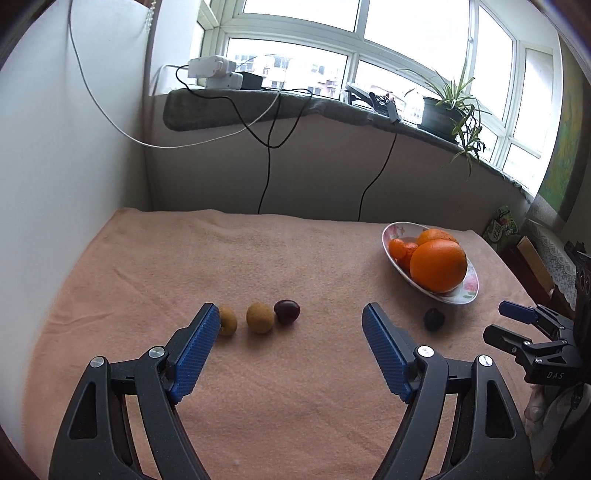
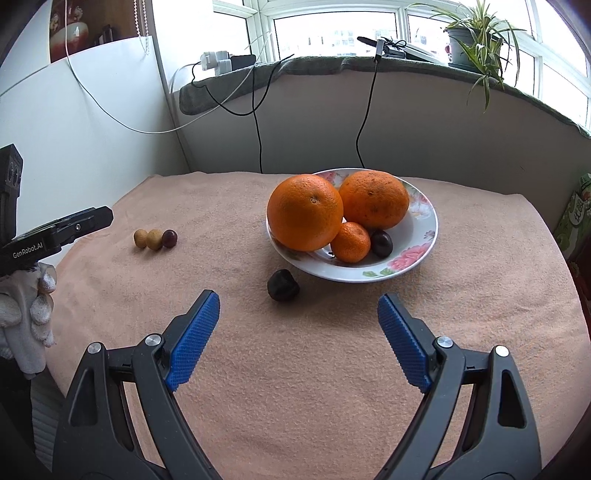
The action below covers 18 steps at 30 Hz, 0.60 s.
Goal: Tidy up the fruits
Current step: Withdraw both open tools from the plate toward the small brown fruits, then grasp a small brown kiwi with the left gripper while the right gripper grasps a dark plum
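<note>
Two large oranges point(image 2: 303, 212), a small mandarin point(image 2: 350, 242) and one dark plum point(image 2: 381, 243) already sit in the floral china bowl point(image 2: 421, 236). Four small fruits remain on the peach-towelled surface point(image 2: 295, 369), both tongs point(image 1: 288, 354) point(image 2: 297, 339) released, empty.

- Peach-pink towel cloth point(image 2: 332, 350) over the table.
- White plate point(image 2: 424, 236) with pink flowers and green leaves on the rim.
- Two big oranges point(image 2: 304, 218) in bright orange; small mandarin point(image 2: 350, 242) the same hue.
- Dark purple plum point(image 2: 381, 243) on the plate; near-black fruit point(image 2: 283, 285) on the cloth.
- Two tan-yellow longans point(image 1: 259, 318) beside a dark red fruit point(image 1: 287, 311).
- Blue textured pads point(image 1: 195, 354) on black gripper frames.
- White knitted glove point(image 2: 26, 314).
- Green striped plant point(image 2: 480, 33) on the grey sill.
</note>
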Tool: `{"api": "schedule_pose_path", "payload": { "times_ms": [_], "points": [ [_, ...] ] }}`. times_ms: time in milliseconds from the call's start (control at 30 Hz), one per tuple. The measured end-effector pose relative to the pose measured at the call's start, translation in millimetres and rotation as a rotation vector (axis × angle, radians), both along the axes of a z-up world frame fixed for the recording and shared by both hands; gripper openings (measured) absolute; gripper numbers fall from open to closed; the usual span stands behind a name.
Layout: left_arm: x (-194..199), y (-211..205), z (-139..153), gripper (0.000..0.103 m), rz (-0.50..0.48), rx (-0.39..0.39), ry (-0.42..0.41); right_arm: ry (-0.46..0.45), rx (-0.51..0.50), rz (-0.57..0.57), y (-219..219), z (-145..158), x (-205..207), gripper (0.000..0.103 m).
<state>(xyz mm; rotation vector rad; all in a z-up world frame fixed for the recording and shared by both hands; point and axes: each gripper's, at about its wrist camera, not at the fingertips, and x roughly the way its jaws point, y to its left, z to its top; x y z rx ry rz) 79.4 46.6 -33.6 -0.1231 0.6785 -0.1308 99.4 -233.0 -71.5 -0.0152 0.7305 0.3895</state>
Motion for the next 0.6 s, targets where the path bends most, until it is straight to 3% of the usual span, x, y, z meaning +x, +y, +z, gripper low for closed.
{"api": "schedule_pose_path", "payload": {
  "times_ms": [133,200,433,600],
  "points": [
    [-0.4,17.1,-16.3,0.079,0.022,-0.017,0.045,0.028,-0.009,0.026,6.3,-7.9,5.3,0.081],
    [1.5,23.5,-22.1,0.072,0.027,-0.028,0.064,0.044,-0.011,0.035,9.0,-11.6,9.8,0.077],
    [16.0,44.7,-34.9,0.060,0.038,-0.075,0.103,0.105,0.013,0.047,13.0,-22.9,25.3,0.061],
    [32.0,53.5,-46.7,0.043,0.033,-0.095,0.146,0.129,0.011,0.052,17.4,-28.0,33.8,0.055]
  ]
}}
